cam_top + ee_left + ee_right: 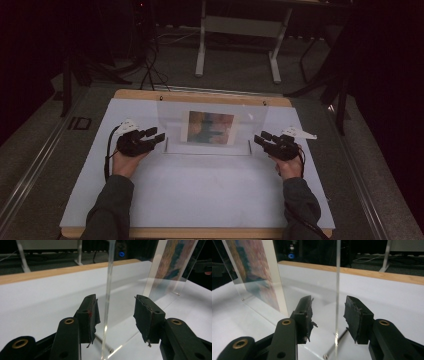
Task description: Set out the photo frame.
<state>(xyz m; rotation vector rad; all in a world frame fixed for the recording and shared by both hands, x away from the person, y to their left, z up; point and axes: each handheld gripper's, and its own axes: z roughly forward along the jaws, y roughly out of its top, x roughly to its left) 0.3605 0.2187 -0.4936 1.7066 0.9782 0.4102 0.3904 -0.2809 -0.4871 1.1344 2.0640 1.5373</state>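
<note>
- Left gripper [159, 135] sits released at the left edge of the clear acrylic frame [210, 127], jaws spread either side of that edge without touching it [108, 290].
- Right gripper [261, 139] is likewise unclenched, its jaws straddling the frame's right edge [337, 285].
- Standing upright mid-table on the white sheet [200, 190], the frame holds a colourful picture [210, 127].
- Beyond the wooden table edge [200, 94] lies grey floor.

Dim, grainy room; white worktop [200, 200] brightest, surroundings beyond it near-black. Acrylic stand [210, 127] edges catch glare; background behind it soft.
</note>
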